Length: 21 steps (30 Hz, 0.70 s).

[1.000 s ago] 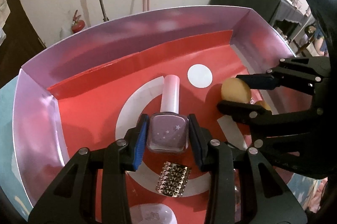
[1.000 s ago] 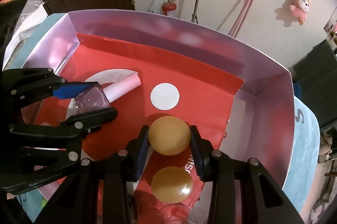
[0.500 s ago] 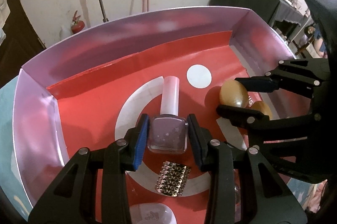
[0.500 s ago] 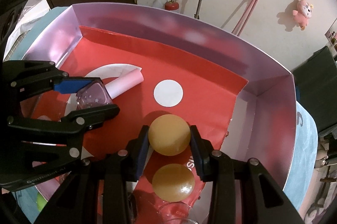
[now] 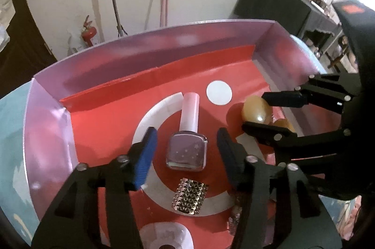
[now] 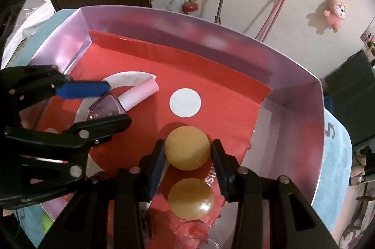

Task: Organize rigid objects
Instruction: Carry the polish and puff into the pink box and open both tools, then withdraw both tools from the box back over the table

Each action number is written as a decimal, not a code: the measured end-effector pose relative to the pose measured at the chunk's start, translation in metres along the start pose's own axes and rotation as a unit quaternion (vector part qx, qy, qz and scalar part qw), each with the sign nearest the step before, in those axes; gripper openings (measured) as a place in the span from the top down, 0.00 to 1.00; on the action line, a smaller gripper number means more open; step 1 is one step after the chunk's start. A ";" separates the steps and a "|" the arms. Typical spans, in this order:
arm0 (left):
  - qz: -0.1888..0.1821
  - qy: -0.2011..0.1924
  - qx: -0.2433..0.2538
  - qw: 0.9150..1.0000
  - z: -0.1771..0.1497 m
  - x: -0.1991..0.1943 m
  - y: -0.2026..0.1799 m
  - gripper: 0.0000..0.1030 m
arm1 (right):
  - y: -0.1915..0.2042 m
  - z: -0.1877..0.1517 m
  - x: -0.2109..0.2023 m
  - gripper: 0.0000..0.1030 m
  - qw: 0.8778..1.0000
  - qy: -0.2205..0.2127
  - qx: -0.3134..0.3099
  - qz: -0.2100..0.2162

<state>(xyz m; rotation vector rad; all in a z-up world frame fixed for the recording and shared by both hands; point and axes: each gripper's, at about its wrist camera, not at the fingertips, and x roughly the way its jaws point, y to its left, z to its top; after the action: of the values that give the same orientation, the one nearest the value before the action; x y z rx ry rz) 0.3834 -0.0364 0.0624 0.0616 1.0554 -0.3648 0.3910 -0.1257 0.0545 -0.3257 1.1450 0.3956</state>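
Left claw (image 5: 185,143) is spreading, its pads clear of the bottle (image 5: 187,150), which lies flat on the box (image 5: 145,61) floor; the right claw (image 6: 187,153) is parting too, a thin gap beside the ball (image 6: 187,147) resting between its pads. Both look like releases at the end of a placing step, so the next move likely calls for lifting straight out without nudging either. Glossy square lilac glass with a matte pink cap; smooth amber spheres, a second ball (image 6: 191,198) just behind; a studded metallic strip (image 5: 189,198) nearby.
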 end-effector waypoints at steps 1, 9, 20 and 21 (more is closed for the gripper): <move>-0.003 -0.002 -0.001 1.000 0.000 -0.002 0.000 0.46 | -0.001 -0.001 -0.001 0.56 1.000 0.000 0.004 -0.001; -0.010 -0.036 -0.002 0.999 -0.008 -0.037 -0.010 0.38 | -0.009 -0.011 -0.026 0.42 0.999 -0.024 0.022 0.002; 0.041 -0.126 -0.008 0.991 -0.040 -0.112 -0.029 0.27 | -0.018 -0.038 -0.090 0.31 0.995 -0.085 0.054 0.002; 0.046 -0.134 -0.009 0.990 -0.043 -0.120 -0.031 0.27 | -0.018 -0.042 -0.098 0.29 0.994 -0.093 0.058 0.001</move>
<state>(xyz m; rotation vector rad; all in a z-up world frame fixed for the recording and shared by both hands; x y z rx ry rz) 0.2847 -0.0242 0.1473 0.0432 0.7877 -0.2708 0.3299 -0.1737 0.1301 -0.1823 0.9807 0.3522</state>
